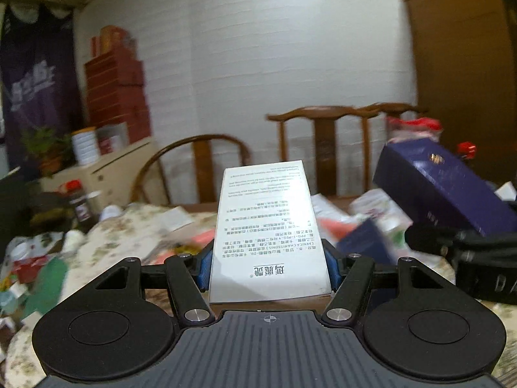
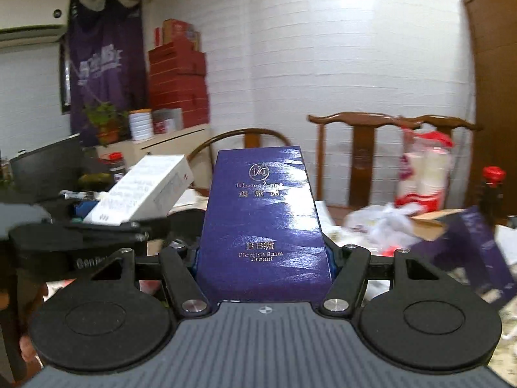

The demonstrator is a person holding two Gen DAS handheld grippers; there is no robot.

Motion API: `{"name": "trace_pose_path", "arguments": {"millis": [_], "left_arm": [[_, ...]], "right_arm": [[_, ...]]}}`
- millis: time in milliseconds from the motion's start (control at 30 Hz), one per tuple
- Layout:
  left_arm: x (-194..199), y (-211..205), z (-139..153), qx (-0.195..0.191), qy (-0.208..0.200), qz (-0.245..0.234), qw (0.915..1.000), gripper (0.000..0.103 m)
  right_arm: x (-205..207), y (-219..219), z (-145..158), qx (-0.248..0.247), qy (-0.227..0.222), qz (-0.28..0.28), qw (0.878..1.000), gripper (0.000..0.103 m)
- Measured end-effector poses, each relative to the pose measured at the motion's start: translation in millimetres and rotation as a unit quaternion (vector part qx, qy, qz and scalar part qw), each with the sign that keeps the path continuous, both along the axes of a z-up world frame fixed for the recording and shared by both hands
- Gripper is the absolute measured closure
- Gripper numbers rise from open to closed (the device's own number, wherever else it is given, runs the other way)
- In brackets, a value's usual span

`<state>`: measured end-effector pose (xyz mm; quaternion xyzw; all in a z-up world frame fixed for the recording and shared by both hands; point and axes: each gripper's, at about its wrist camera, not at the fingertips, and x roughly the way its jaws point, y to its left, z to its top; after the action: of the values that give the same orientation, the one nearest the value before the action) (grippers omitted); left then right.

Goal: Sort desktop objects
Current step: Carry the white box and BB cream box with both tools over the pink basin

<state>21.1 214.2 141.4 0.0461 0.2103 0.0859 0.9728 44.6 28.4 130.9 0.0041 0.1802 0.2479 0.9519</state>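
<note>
The left gripper (image 1: 269, 268) is clamped on a white box (image 1: 268, 229) and the right gripper (image 2: 263, 266) on a blue box (image 2: 263, 223), both lifted above the cluttered table (image 1: 106, 226), where most sorting remains.

**Count of items in view**

Two cartons held up: one white box (image 1: 269, 223) at 12 o'clock, one dark blue box (image 2: 263, 223). Three wooden chairs (image 2: 358, 158) behind the tabletop (image 1: 135, 226). One white tin (image 2: 140, 124) at 10 o'clock. One potted plant (image 2: 103, 123).
</note>
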Motion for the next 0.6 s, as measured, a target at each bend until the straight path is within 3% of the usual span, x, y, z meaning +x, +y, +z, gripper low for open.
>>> {"name": "trace_pose_path", "arguments": {"millis": [333,600], "left_arm": [[-3.4,61.9,-27.6,-0.020,0.030,0.016,0.9992,0.039],[1.3,70.7,-48.4,-0.035,0.043,0.008,0.9984,0.036]], "right_arm": [[18.6,74.7,-13.3,-0.009,0.026,0.030,0.999,0.034],[21.7,97.9,-30.8,-0.035,0.029,0.026,0.999,0.034]]}}
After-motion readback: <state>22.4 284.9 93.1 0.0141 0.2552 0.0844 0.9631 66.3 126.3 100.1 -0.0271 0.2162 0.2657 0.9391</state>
